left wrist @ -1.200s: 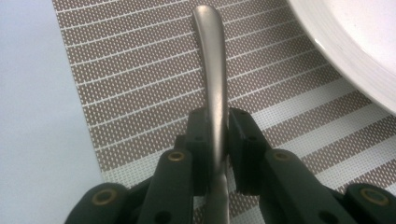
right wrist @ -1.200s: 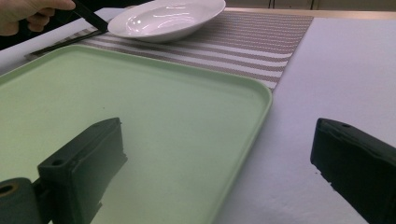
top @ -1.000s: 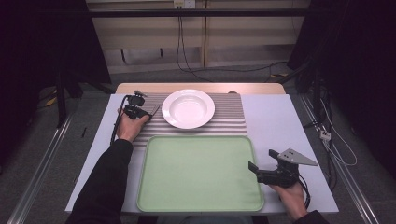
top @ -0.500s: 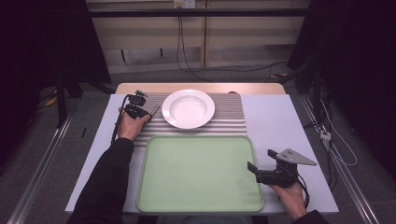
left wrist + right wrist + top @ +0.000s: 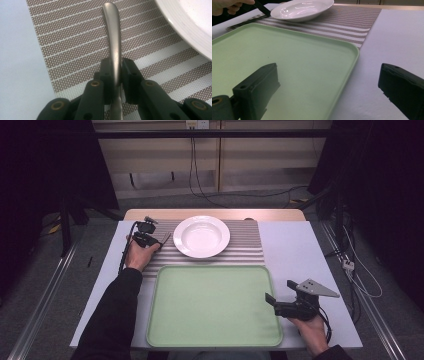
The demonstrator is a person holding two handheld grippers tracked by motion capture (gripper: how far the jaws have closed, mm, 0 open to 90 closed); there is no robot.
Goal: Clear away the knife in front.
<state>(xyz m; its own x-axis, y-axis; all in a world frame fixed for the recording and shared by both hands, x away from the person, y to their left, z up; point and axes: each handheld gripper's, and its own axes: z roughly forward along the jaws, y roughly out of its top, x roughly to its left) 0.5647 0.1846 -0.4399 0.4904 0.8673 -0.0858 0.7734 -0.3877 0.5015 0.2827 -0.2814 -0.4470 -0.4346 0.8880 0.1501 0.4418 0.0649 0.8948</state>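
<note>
A metal handle (image 5: 113,47) is gripped by the left tongs (image 5: 115,75) beside the plate (image 5: 201,236), on the mat (image 5: 245,251) near the surface's far edge. The right tongs (image 5: 329,82) are held wide over the tray's (image 5: 210,305) right edge. Next, the piece probably needs lifting clear and carrying to the tray.

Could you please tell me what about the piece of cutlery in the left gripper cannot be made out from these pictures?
- Working end of the metal utensil: in the left gripper view, hidden below the shut left gripper and cut by the bottom edge, so spoon, fork or knife is unclear.
- In the high view the utensil is too small and dark beside the white plate.

One plate (image 5: 201,236), one tray (image 5: 214,306), one utensil (image 5: 113,42)
</note>
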